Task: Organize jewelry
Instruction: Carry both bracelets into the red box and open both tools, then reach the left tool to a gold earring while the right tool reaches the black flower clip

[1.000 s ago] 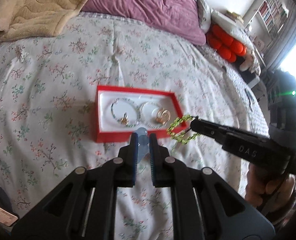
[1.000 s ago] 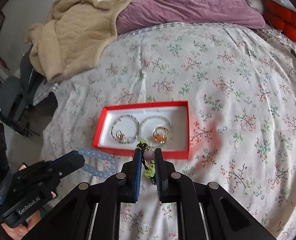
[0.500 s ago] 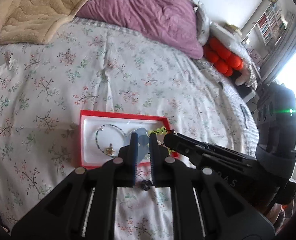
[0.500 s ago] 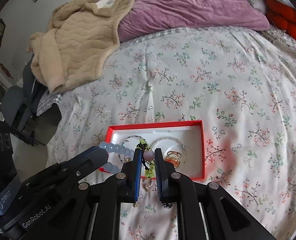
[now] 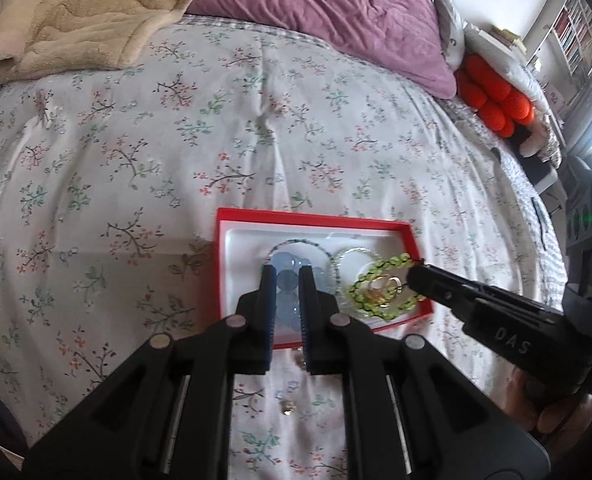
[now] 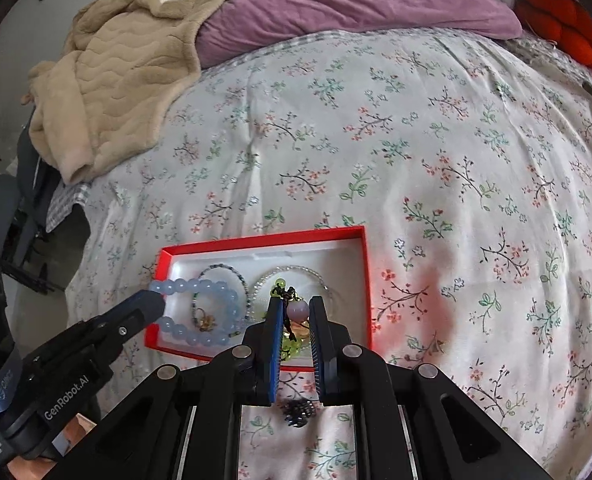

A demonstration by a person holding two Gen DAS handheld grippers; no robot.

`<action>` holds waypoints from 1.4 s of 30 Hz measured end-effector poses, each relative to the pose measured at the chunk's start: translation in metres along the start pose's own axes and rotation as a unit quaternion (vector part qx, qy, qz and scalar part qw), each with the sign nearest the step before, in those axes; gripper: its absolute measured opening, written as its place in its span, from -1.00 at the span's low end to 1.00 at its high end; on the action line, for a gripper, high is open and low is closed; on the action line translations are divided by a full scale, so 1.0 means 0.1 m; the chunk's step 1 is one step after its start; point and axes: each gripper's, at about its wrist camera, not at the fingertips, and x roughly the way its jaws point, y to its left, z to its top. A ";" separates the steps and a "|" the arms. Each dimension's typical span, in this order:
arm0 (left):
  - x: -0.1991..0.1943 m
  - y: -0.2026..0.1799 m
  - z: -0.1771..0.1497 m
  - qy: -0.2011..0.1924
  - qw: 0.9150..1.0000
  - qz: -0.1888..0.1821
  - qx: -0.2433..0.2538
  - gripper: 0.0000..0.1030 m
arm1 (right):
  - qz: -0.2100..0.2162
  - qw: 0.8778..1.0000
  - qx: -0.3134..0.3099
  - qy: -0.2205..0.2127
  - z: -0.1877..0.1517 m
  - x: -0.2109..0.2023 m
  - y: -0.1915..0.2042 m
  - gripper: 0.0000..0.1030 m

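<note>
Bedspread (image 6: 416,140) under red box (image 6: 366,280), white lining. Left gripper (image 5: 284,280) clamped on blue bracelet (image 6: 216,300), right gripper (image 6: 296,312) clamped on green bracelet (image 5: 380,292), both over box. Probably light, floppy, slippery beads; best pinched on one bead. Small earring (image 5: 288,408) loose on bedspread.

Your left gripper's fingers (image 5: 267,300) hid the middle of the blue bead bracelet (image 5: 286,280), so its full loop could not be traced in your left wrist view. In your right wrist view, the fingers (image 6: 275,320) covered most of the green bead bracelet (image 6: 290,348) and the near rim of the red box (image 6: 256,240). A small dark item (image 6: 298,412) on the bed lay blurred between them; you could not identify it. The gold piece (image 5: 288,410) was too small to tell.
</note>
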 end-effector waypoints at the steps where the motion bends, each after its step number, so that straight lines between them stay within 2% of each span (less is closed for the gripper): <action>1: 0.01 -0.01 0.00 0.000 1.000 0.007 0.004 -0.76 | -0.002 1.000 0.001 0.001 0.00 0.01 -0.01 -0.73; 5: 0.01 -0.05 0.00 -0.008 0.999 0.027 0.024 -0.73 | -0.008 1.000 0.004 0.008 0.03 0.05 -0.04 -0.68; 9: -0.01 -0.07 0.01 -0.007 0.999 0.029 0.032 -0.49 | -0.011 1.000 0.004 0.014 0.02 0.04 -0.05 -0.66; 15: -0.03 -0.07 -0.05 0.002 0.999 0.038 0.035 -0.28 | -0.005 1.000 -0.001 0.018 -0.01 -0.01 -0.03 -0.65; 21: -0.10 -0.10 -0.14 0.006 0.998 0.050 0.049 -0.17 | 0.000 1.000 -0.001 0.019 -0.07 -0.12 -0.02 -0.62; 24: -0.12 -0.10 -0.19 0.011 0.997 0.055 0.052 -0.04 | 0.004 1.000 0.000 0.023 -0.11 -0.16 -0.04 -0.49; 25: -0.13 -0.10 -0.22 0.011 0.997 0.057 0.053 -0.02 | 0.003 1.000 -0.001 0.022 -0.14 -0.19 -0.04 -0.34; 26: -0.15 -0.11 -0.24 0.010 0.997 0.059 0.054 0.02 | 0.003 1.000 -0.001 0.021 -0.15 -0.21 -0.04 -0.02; 28: -0.18 -0.11 -0.28 0.008 0.996 0.064 0.060 0.09 | 0.003 1.000 -0.002 0.012 -0.18 -0.27 -0.05 0.21; 33: -0.24 -0.08 -0.36 0.010 0.995 0.071 0.063 0.33 | 0.005 1.000 -0.002 0.013 -0.24 -0.36 -0.09 0.22; 39: -0.23 -0.01 -0.46 0.033 0.995 0.077 0.055 0.60 | -0.013 1.000 -0.007 0.020 -0.34 -0.40 -0.13 0.49; 42: -0.19 0.02 -0.53 0.056 0.994 0.085 0.050 0.62 | -0.017 0.999 -0.001 0.035 -0.42 -0.37 -0.18 0.55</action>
